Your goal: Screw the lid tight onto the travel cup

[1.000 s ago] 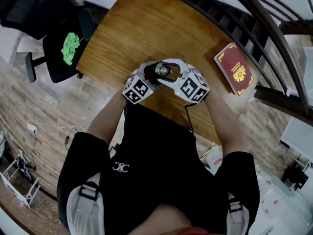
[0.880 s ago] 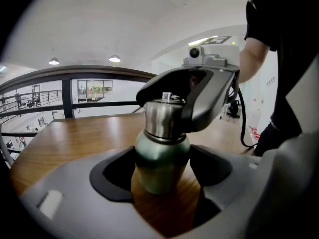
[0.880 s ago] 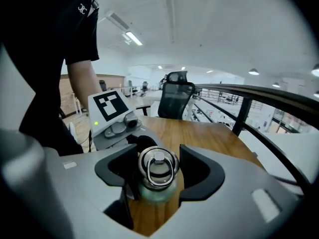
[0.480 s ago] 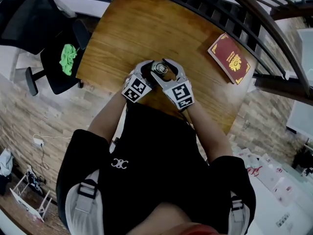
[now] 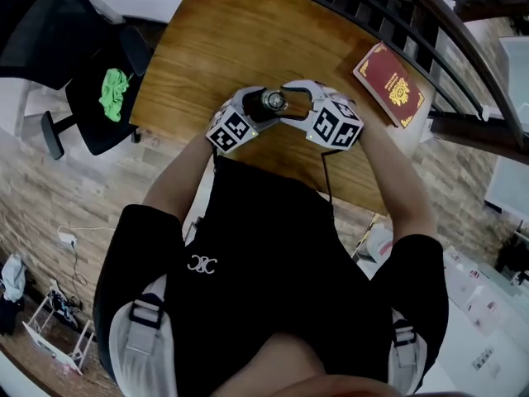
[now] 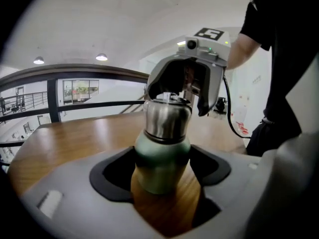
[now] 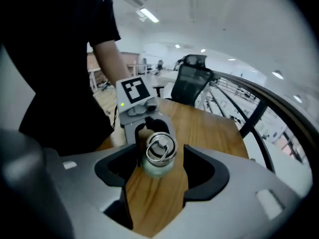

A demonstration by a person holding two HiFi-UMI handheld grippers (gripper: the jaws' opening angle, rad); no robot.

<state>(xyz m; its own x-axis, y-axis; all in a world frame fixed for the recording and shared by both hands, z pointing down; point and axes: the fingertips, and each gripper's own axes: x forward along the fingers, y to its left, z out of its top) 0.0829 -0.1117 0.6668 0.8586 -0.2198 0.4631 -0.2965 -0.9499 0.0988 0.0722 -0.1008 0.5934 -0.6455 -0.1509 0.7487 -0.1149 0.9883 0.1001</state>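
Observation:
The travel cup [image 6: 160, 156], green below with a steel lid [image 6: 167, 116], stands upright on the wooden table [image 5: 240, 31] near its front edge. My left gripper [image 6: 162, 172] is shut on the cup's green body, pads against both sides. My right gripper [image 7: 160, 166] looks down on the lid [image 7: 159, 148] and its wire ring; its jaws straddle the lid with a small gap on each side, so it is open. In the head view both grippers meet at the cup [image 5: 274, 101], left gripper [image 5: 258, 112] at its left, right gripper [image 5: 291, 106] at its right.
A red book [image 5: 393, 74] lies at the table's far right corner. A black office chair [image 5: 99, 89] with a green cloth [image 5: 113, 92] stands left of the table. A dark railing [image 5: 463, 40] curves behind the table. The person's body is close to the front edge.
The right gripper swung round the lid toward the person half a second ago, and now has turned back out to the right. The left gripper and the cup stayed in place.

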